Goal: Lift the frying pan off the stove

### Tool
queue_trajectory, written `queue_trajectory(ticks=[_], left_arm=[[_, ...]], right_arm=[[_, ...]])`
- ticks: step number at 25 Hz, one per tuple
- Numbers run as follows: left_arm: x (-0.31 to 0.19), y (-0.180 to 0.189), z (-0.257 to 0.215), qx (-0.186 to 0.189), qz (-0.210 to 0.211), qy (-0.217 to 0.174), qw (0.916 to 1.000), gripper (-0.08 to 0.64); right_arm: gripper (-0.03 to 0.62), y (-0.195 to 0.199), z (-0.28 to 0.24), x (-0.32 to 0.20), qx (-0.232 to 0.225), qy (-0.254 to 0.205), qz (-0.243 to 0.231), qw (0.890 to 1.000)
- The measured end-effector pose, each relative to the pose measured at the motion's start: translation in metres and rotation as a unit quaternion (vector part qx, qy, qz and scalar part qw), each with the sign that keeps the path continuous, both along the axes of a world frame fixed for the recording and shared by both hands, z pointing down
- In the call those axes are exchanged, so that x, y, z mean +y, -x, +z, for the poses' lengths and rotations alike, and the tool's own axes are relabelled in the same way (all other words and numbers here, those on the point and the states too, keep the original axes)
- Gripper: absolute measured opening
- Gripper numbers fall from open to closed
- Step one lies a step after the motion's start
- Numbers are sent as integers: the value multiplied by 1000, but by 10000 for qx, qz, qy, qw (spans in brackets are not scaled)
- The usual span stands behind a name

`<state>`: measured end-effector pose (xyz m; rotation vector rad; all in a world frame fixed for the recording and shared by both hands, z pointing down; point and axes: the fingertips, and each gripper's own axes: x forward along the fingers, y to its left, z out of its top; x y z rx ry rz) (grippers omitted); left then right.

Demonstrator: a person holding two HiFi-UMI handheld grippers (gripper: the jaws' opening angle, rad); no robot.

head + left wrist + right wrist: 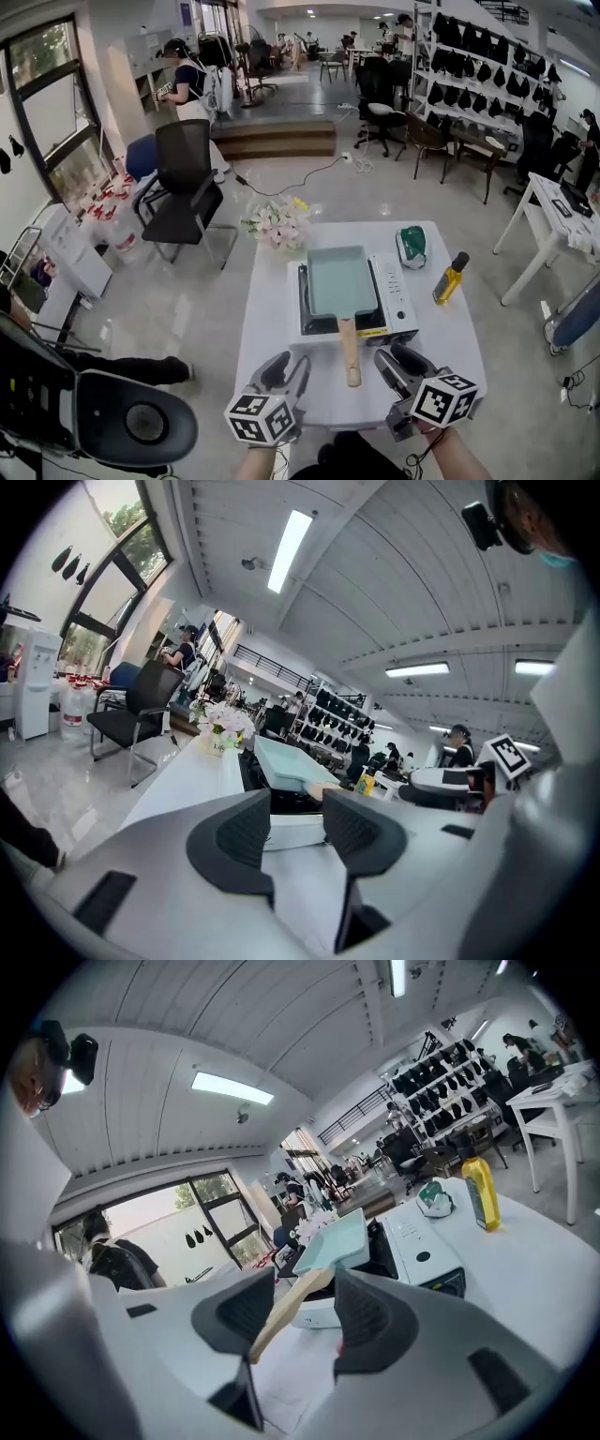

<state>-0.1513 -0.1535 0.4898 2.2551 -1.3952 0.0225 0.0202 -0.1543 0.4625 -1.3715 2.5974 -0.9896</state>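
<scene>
Hovering open and empty, left claw [286, 367] and right claw [398, 358] flank the handle [350, 352] at lower centre — frying pan [340, 278] sits on the stove [398, 291]; best to straddle that handle squarely before closing.

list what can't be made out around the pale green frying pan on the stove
Burner of the white stove: head view, covered by the pale green rectangular frying pan.
Label on the yellow bottle: too small in every view.
The green-and-white object: too small to identify in any view.
</scene>
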Motion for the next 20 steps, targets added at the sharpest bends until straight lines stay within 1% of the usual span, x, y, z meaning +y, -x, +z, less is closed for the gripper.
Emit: queue_trajectory(ticks=[7,12,20], left_arm=[[-14,-7,-2,124,19,109,9999,149],[-28,-7,2,117,-27,163,9998,149],[-44,-3,6,119,-170,271,9994,149]], right_arm=[[187,3,0,-20,-407,272,-252,9985],[187,8,10,-35,-483,468,-440,9968],[198,20,23,-52,-831,960,-821,9885]])
